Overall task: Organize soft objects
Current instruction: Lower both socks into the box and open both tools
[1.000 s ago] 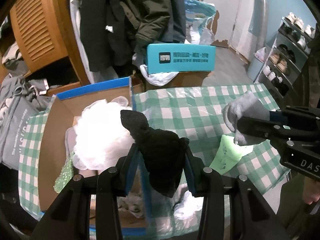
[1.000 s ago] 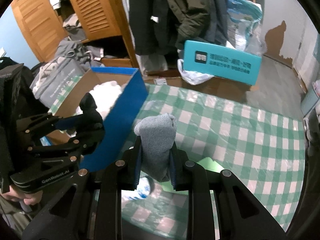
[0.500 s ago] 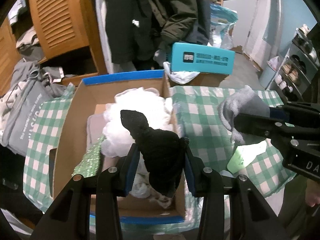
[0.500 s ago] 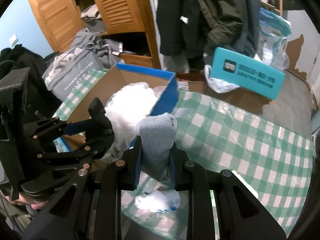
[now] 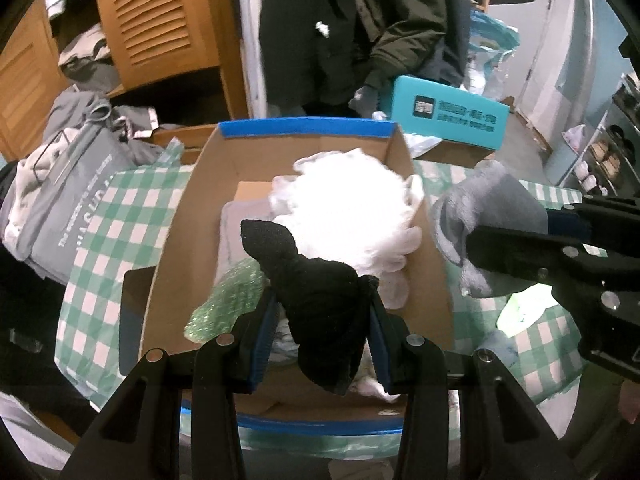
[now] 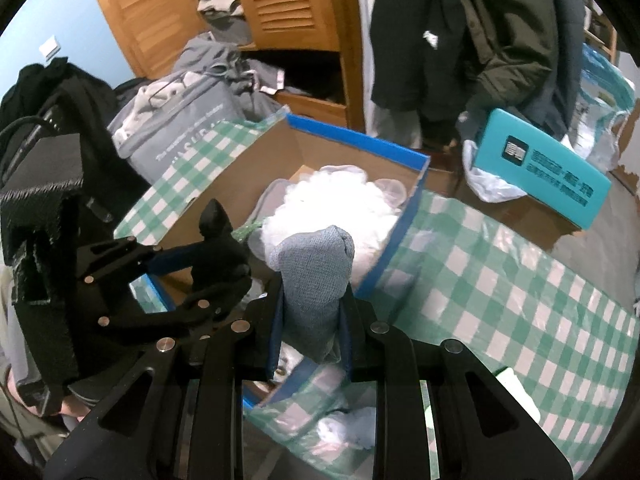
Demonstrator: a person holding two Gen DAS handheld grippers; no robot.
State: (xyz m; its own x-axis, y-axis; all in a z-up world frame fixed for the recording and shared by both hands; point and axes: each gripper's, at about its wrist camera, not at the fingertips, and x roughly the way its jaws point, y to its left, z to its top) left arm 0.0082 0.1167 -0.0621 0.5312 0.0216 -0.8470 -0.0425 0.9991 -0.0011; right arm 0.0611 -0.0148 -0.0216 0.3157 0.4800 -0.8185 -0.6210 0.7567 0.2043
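Jaws first: my left gripper (image 5: 322, 322) is clamped on a rolled black sock (image 5: 316, 280), blue pads pressing it from both sides; my right gripper (image 6: 310, 326) is clamped the same way on a rolled grey sock (image 6: 316, 276), at a narrower gap.

Left to right in the left wrist view: I see a grey bag (image 5: 68, 200) with printed lettering at the table's left edge, then the green-and-white checked cloth (image 5: 120, 216), then the open cardboard box (image 5: 180, 224) with blue-taped rims. The black sock hangs over the box's near half. Inside the box are a green bubble-wrap piece (image 5: 232, 300), a grey folded item (image 5: 244, 216) and a big white fluffy bundle (image 5: 344, 216). Right of the box wall sits the grey sock (image 5: 488, 216), over the cloth just beside the box. A pale green item (image 5: 524, 308) lies on the cloth below it. Behind the table is a teal carton (image 5: 452, 116).
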